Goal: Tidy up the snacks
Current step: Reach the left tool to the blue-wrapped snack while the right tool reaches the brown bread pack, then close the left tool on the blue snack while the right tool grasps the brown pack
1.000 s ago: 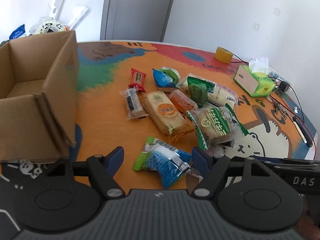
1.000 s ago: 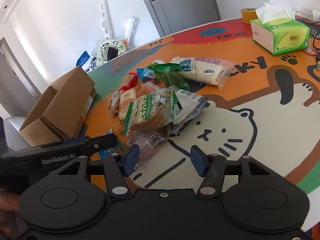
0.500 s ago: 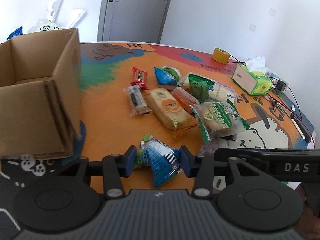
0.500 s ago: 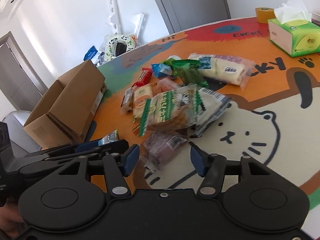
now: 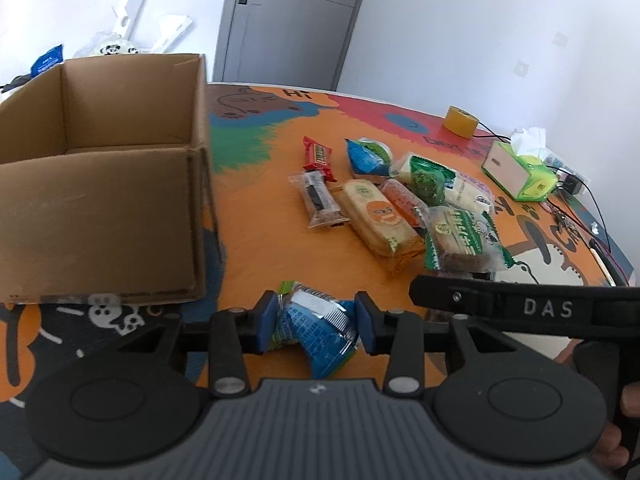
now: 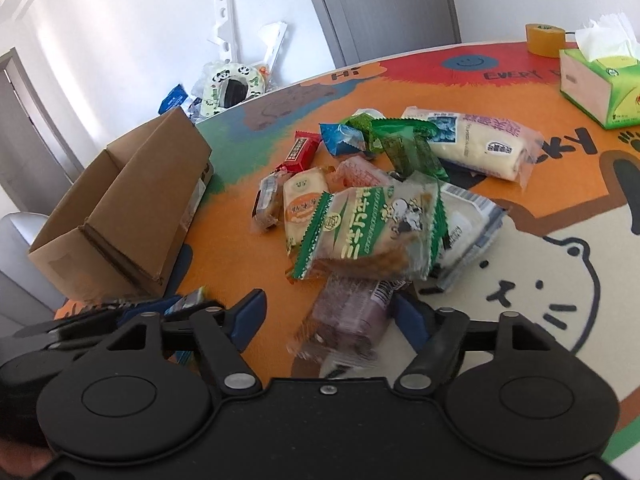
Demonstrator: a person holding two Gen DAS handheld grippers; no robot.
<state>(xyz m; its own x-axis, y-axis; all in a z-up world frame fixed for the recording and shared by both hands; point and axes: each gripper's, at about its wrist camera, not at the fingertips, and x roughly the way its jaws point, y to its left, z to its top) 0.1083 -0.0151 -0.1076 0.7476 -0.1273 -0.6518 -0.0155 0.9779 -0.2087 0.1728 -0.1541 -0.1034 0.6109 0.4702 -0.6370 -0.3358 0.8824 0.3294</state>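
Observation:
My left gripper (image 5: 316, 322) is shut on a blue and green snack packet (image 5: 316, 330), held just above the table right of the open cardboard box (image 5: 100, 184). My right gripper (image 6: 328, 312) is open, its jaws on either side of a purple-brown snack packet (image 6: 348, 320) lying on the table. Beyond it lies a pile of snacks: a green and white packet (image 6: 372, 228), an orange biscuit packet (image 6: 302, 204), a red bar (image 6: 302, 152) and a long white bread roll (image 6: 476, 144). The box also shows in the right wrist view (image 6: 120, 208).
A green tissue box (image 6: 600, 84) and a yellow tape roll (image 6: 544, 38) stand at the table's far right. Cables (image 5: 580, 216) lie along the right edge. The table has a colourful cartoon mat (image 5: 256, 240). Clutter leans by the wall behind the table.
My left gripper closed on the blue and green packet and lifted it, moving toward the box. My right gripper moved forward around the purple-brown packet.

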